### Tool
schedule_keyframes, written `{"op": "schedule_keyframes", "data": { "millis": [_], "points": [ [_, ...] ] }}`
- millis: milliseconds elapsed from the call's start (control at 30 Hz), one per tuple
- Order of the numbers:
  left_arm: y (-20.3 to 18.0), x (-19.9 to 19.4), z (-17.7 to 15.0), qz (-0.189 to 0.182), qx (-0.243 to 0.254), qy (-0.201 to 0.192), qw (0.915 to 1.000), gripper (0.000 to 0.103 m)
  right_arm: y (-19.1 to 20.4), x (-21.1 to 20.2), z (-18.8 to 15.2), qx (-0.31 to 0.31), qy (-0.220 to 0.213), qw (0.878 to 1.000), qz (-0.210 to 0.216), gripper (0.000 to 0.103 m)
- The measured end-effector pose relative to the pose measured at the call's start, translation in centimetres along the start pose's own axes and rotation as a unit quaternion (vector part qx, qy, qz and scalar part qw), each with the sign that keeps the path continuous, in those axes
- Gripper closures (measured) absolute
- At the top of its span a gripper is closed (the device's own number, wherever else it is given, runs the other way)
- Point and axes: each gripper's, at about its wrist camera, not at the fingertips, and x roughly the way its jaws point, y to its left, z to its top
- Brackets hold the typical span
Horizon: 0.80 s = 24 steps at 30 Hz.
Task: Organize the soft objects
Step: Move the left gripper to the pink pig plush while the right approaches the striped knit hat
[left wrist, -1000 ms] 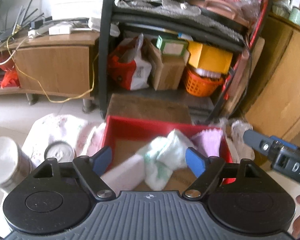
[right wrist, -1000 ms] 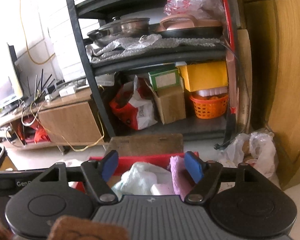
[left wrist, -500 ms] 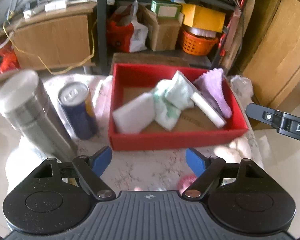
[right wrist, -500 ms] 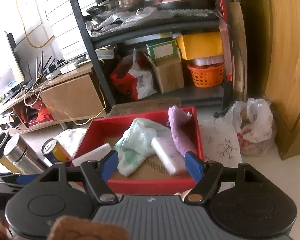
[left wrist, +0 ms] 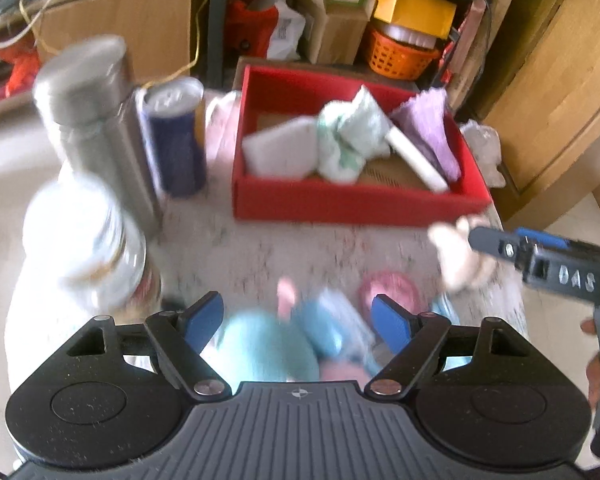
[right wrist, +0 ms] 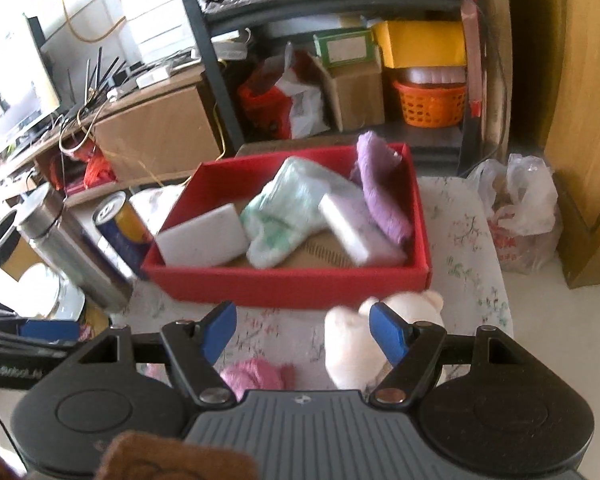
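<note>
Both claws stood open and empty. My left claw (left wrist: 298, 322), jaws wide, hung low in its own view above a blurred heap of blue and pink soft toys (left wrist: 300, 344) near the bottom centre of the frame, touching none of them as far as the blur let me tell. My right claw (right wrist: 303, 330), jaws about half spread, pointed down at a cream plush bear (right wrist: 374, 340) in the lower right of its view, its right pad in front of the bear but not pressing it; a pink woolly thing (right wrist: 256, 374) lay at lower centre. A red box (right wrist: 292, 284) in mid-frame already held white sponges, a pale green cloth (right wrist: 288, 212) and a purple cloth (right wrist: 380, 196). I judged this to be the reach toward the loose toys on the flowered tablecloth (right wrist: 460, 232), with the box partly filled. Next, the right claw needed to drop lower and shift right until the bear sat between both pads, then close gently.
</note>
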Motion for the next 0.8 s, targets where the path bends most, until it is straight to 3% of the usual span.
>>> {"op": "schedule_keyframes", "data": {
  "millis": [267,400,500,800],
  "points": [
    [1.2,-0.4,-5.3,-0.033,-0.066,0.043,0.9964,0.023,0.7,-1.5,-1.6,-0.011,0.000,1.000,0.021,0.057],
    [0.6,2.1,-5.3,-0.010,-0.089,0.058,0.9942,0.024,1.0,-2.3,-1.8,-0.012,-0.005,0.999,0.033,0.057],
    [0.4,3.7,-4.9,-0.015,-0.122,0.073,0.9897,0.024,0.9,-2.7,-2.0,-0.013,-0.008,0.999,0.037,0.056],
    [-1.1,6.6,-4.3,0.005,-0.136,0.077,0.9878,0.021,-0.5,-2.5,-2.7,-0.011,0.009,0.999,0.031,0.056]
  ]
}}
